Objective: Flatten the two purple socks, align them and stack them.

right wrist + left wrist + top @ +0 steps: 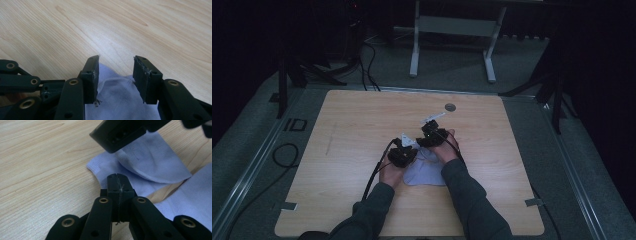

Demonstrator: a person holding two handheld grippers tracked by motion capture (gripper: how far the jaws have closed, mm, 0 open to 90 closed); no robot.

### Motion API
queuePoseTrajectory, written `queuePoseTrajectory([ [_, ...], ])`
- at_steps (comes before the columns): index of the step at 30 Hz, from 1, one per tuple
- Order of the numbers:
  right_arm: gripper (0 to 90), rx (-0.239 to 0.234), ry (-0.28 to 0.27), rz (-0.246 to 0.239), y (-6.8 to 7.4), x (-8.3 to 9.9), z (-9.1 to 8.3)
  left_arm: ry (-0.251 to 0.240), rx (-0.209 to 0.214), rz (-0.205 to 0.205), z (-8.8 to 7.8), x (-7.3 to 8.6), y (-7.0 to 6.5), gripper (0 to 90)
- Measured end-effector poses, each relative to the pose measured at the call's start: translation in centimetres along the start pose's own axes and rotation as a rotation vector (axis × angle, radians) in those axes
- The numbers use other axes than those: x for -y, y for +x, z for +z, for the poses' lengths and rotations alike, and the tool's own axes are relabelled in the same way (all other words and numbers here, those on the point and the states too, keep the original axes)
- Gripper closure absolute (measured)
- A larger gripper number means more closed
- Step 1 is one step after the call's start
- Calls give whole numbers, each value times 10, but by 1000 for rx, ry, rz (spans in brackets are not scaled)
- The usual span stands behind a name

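A pale lavender cloth (426, 173) lies crumpled on the wooden table (357, 125), just in front of both hands. In the left gripper view my left gripper (117, 178) is shut, its tips resting over the cloth (152, 165), with no fabric visible between the jaws. My right gripper (116, 72) is open, and a raised fold of the cloth (120, 100) stands between its pads without being pressed. One black jaw of the right gripper (120, 135) hangs over the cloth at the top of the left gripper view. In the high view the left gripper (411, 158) and right gripper (428, 149) sit close together.
A round grey grommet (450, 106) sits in the tabletop near its far edge. A white desk frame (452, 30) stands on the floor beyond the table. Black cables (284, 155) lie on the floor at the left. Bare wood surrounds the cloth.
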State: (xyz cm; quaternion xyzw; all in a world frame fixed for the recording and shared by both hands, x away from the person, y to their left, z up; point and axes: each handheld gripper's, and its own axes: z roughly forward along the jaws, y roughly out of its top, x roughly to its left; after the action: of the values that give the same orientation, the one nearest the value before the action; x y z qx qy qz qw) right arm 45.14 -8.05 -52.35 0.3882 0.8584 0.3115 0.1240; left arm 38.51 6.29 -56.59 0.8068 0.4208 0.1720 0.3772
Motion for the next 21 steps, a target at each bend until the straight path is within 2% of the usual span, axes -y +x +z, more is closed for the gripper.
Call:
queuePoseTrajectory([
  [7, 572, 1, 35, 3, 0, 2, 8, 0, -7, 7, 0, 0, -1, 898],
  [11, 707, -3, 49, 1, -2, 4, 9, -2, -7, 2, 0, 0, -1, 898],
  [14, 810, 3, 55, -22, -2, 6, 7, -2, -7, 0, 0, 0, -1, 898],
  [16, 848, -3, 52, -23, -3, 6, 5, -3, -8, -3, 0, 0, -2, 898],
  [21, 866, -5, 34, -38, -4, 6, -3, -2, -15, 1, 0, 0, -2, 898],
])
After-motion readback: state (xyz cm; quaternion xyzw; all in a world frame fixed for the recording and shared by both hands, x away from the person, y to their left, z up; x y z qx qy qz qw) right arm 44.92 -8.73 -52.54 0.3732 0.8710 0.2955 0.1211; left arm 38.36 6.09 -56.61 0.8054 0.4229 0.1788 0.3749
